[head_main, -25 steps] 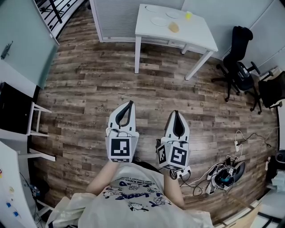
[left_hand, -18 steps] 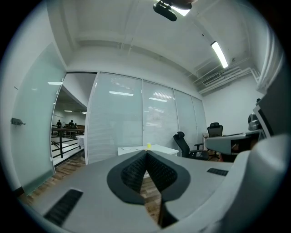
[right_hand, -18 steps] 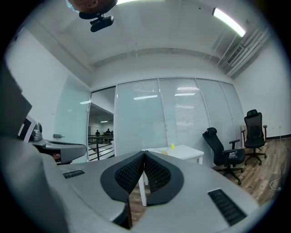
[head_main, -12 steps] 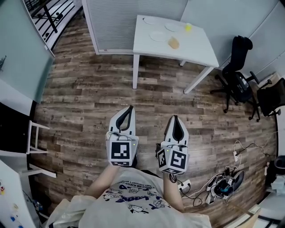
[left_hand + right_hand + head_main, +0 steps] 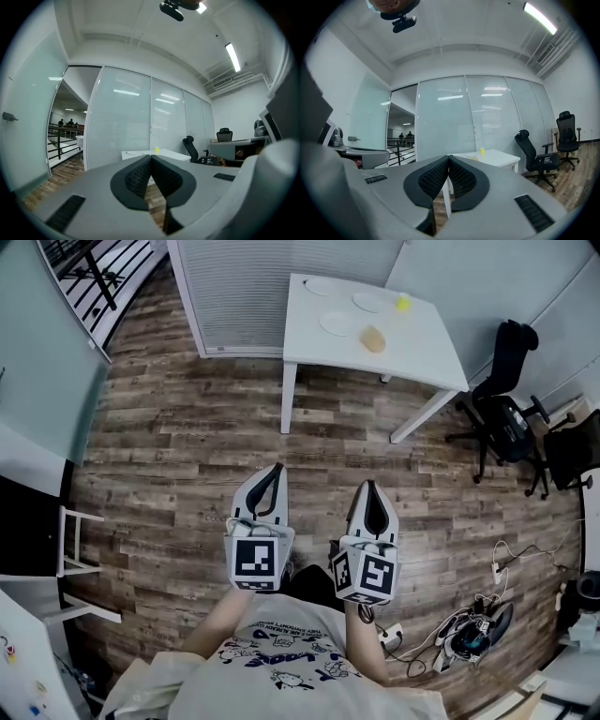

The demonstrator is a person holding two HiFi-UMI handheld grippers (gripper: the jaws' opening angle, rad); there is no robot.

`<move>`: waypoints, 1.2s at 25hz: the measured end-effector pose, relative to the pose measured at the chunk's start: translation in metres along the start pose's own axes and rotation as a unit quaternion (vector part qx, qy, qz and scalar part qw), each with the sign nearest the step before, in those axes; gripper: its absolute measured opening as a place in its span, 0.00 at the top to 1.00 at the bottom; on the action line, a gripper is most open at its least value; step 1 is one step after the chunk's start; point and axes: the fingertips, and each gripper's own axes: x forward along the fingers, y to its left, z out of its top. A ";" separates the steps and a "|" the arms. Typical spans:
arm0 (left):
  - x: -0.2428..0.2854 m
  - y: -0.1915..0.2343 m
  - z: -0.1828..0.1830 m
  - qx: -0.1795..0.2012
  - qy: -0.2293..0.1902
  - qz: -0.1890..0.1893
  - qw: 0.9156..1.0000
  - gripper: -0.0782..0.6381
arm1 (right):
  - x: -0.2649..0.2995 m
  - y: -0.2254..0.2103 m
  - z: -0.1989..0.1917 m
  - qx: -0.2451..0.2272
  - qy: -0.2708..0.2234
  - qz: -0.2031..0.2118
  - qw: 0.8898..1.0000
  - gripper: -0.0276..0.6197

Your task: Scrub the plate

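Far across the room, the white table (image 5: 417, 348) carries three white round plates, all lying flat. The far plate (image 5: 319, 285) sits near the back edge, the middle plate (image 5: 368, 302) to its right, and the near plate (image 5: 337, 323) closest to the front. Just beside the near plate rests a tan sponge (image 5: 374, 338).

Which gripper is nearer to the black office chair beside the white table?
Right. The right gripper has the black office chair off to its right, well apart; the left gripper sits farther left of it.
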 end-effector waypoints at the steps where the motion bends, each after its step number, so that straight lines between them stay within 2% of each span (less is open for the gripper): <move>1: 0.003 0.001 0.000 -0.001 0.000 -0.001 1.000 0.85 | 0.003 -0.001 0.000 0.000 0.001 -0.001 1.000 0.96; 14: 0.055 0.006 0.003 -0.010 0.000 0.020 1.000 0.85 | 0.057 -0.031 0.000 0.005 0.007 0.003 1.000 0.96; 30: 0.201 -0.020 0.021 -0.007 -0.004 0.050 0.999 0.85 | 0.188 -0.122 0.017 0.019 0.002 0.033 0.999 0.96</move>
